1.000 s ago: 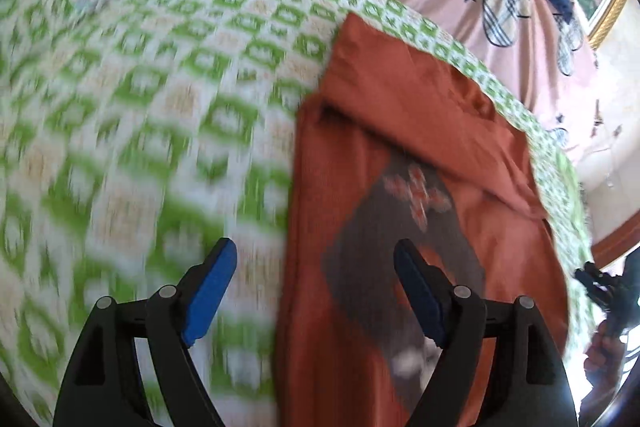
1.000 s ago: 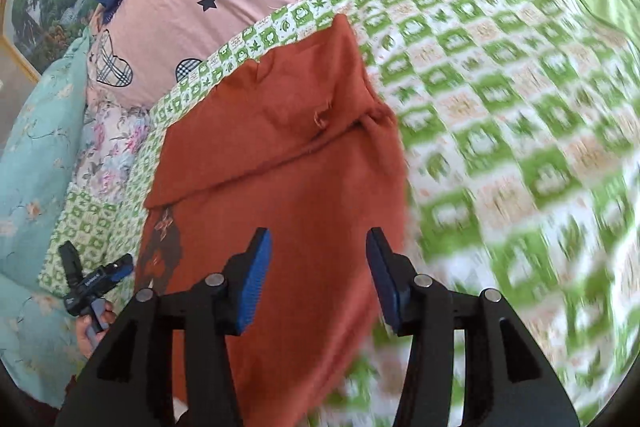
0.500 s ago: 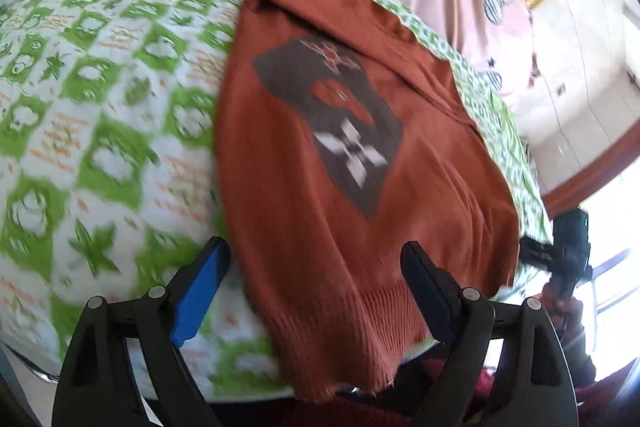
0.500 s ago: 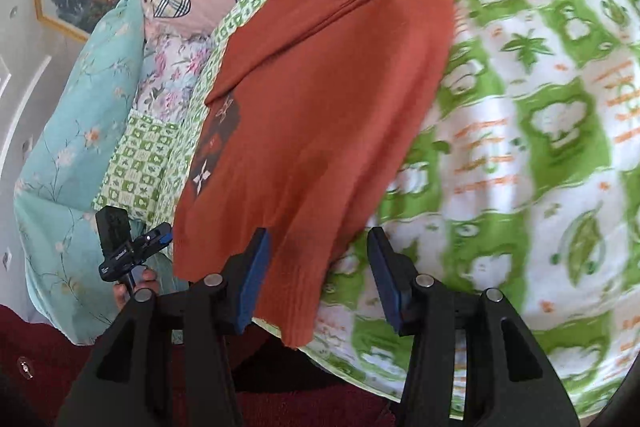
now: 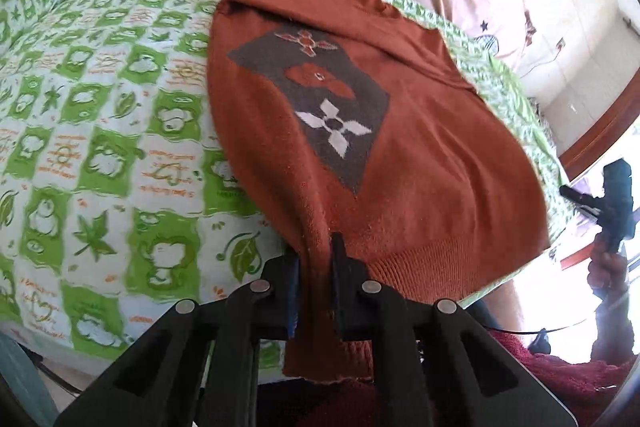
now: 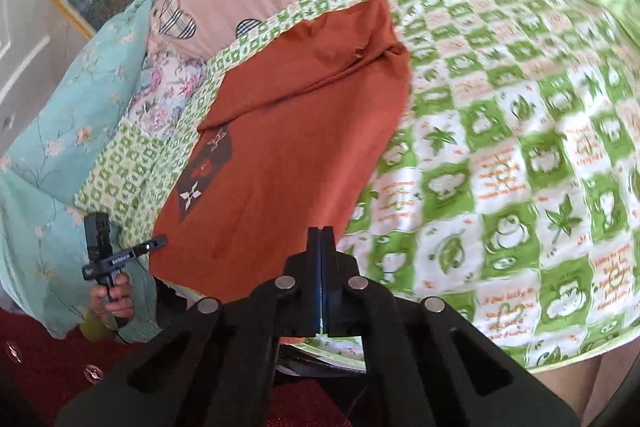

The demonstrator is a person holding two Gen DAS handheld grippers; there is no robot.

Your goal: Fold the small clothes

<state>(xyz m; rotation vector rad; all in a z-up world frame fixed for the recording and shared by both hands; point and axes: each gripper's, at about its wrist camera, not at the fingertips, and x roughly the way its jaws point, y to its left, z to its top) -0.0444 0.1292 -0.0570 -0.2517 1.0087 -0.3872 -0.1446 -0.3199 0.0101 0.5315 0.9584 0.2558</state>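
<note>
Rust-orange knit sweater (image 5: 420, 155) with grey diamond motif (image 5: 316, 107), hem ribbed.

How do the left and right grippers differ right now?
The left gripper has just closed on the sweater hem, knit bunched between its jaws; the right gripper has just closed with jaws meeting and no cloth visible between them, at the sweater's edge. Both point down at the near bed edge.

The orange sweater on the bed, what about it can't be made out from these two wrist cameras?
- Left wrist view: the orange sweater hem pinched in the left gripper is covered by its fingers; the lowest hem hangs behind the gripper body.
- Right wrist view: the right gripper hides the near hem, so any cloth in its shut fingers cannot be told.
- Both views: the sleeves are folded out of sight.
</note>
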